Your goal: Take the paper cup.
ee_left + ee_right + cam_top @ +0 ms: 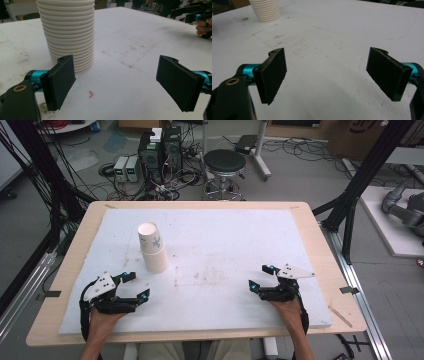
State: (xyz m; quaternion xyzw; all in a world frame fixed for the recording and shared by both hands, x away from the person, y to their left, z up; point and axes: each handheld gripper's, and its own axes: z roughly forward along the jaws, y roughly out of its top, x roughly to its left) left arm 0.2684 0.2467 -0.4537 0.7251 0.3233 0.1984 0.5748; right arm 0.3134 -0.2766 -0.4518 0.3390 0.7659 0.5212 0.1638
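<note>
Left fingers (60,82) near cup stack (68,32)

Cup stack (152,247) upright on desk (320,250), left-centre. Left gripper (136,285) and right gripper (262,277) near front edge, jaws apart, both clear of stack.

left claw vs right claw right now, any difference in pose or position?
The left claw sits near the stack of paper cups, which looms close in the left gripper view; the right claw is far from it, the stack small in the right gripper view. The left claw is at the white mat's left front, the right claw at its right front. Shared: both open, empty, low over the mat.
</note>
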